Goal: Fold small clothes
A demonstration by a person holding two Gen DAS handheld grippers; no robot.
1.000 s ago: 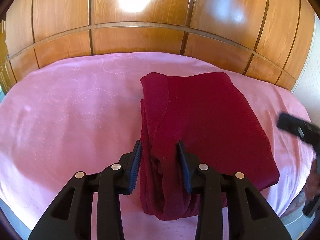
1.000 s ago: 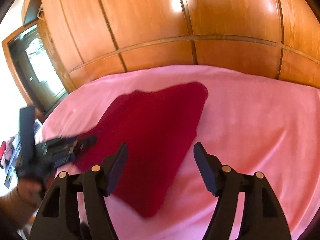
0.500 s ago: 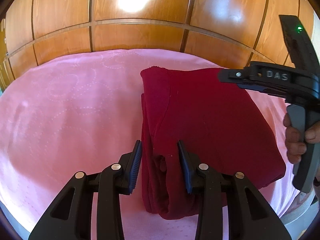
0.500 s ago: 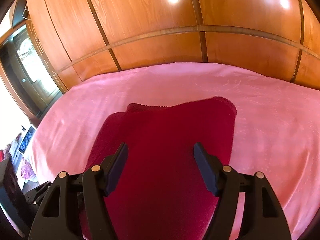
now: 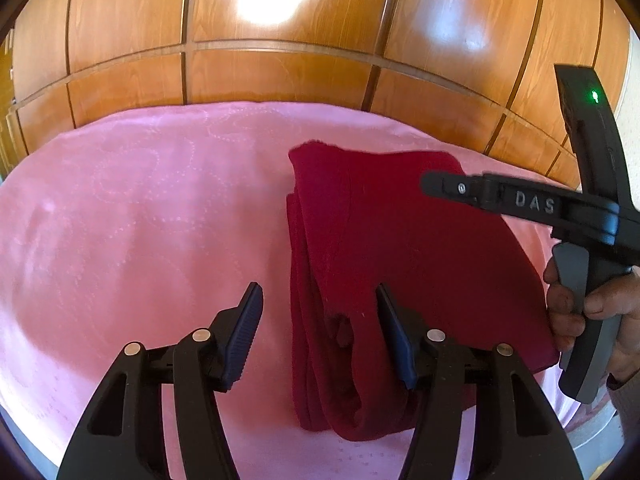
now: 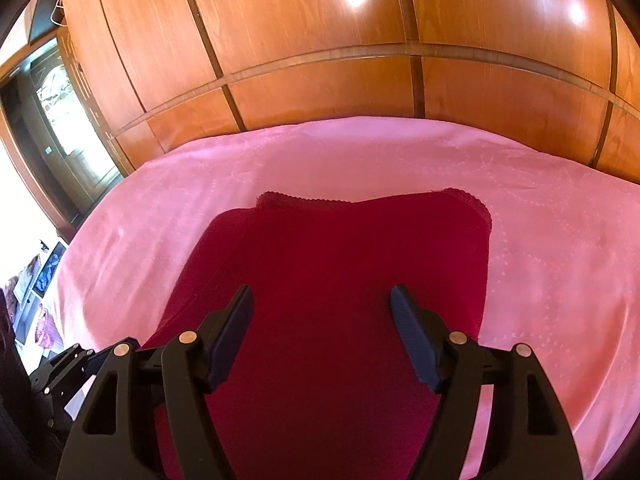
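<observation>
Both grippers gape empty: left gripper (image 5: 318, 326) at the folded red garment (image 5: 404, 264), right gripper (image 6: 322, 330) above it, pink bedspread (image 5: 140, 220) underneath, wooden wardrobe (image 6: 320, 40) behind.

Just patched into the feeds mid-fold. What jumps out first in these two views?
The dark red garment, folded into a thick stack on the pink bedspread, dominates both views; its layered edge faces the open left gripper. The right gripper, also open, hovers over the garment's flat top, its scalloped hem at the far edge. Glossy wooden wardrobe panels fill the background.
</observation>
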